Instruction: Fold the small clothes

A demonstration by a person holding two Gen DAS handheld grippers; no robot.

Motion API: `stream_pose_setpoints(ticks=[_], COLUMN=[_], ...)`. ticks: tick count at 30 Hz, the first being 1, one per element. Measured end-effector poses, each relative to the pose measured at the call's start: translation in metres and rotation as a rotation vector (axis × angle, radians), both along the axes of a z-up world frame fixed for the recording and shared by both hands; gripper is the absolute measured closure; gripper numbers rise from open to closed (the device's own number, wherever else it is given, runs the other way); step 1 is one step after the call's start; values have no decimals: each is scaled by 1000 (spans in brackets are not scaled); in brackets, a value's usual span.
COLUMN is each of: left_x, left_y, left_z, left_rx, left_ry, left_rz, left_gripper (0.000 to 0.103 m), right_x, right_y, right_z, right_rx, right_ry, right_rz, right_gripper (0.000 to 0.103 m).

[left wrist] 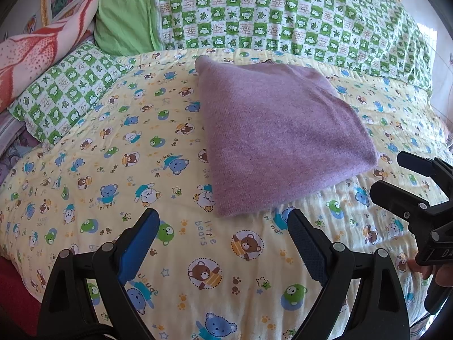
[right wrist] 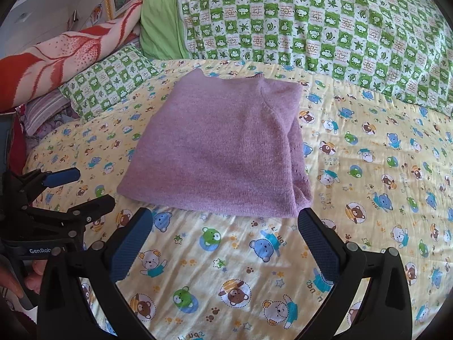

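The purple sweater (right wrist: 218, 153) lay folded into a compact block on the bear-print bed cover (right wrist: 368, 170), near the green checked quilt (right wrist: 325, 17). Both the left hand-held gripper (left wrist: 223, 243) and the right hand-held gripper (right wrist: 223, 243) hovered just short of its near edge, spread wide and empty. To finish well, I judged each should pinch all layers at a near corner together, so the fold would not slip apart.

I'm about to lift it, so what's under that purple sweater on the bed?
The folded purple sweater lies flat on the yellow bear-print quilt, which shows all around it. Anything directly beneath or tucked inside its folds is covered. Both grippers are open and off it.
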State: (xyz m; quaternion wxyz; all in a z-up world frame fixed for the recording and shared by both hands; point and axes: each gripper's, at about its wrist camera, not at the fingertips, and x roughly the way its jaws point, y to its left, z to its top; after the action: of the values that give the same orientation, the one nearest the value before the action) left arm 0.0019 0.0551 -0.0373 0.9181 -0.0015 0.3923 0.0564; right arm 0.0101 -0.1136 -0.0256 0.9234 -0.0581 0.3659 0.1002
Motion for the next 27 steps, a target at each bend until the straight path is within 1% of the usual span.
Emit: stream_pose_setpoints(ticks=[27], left_x=[0], left_y=[0], left_z=[2], left_rx=[-11], left_ry=[7], left_rz=[4], left_gripper=[10], right_x=[4], right_y=[5], right_z=[4], right_rx=[10], right_ry=[-2], right_rz=[2], right_gripper=[1])
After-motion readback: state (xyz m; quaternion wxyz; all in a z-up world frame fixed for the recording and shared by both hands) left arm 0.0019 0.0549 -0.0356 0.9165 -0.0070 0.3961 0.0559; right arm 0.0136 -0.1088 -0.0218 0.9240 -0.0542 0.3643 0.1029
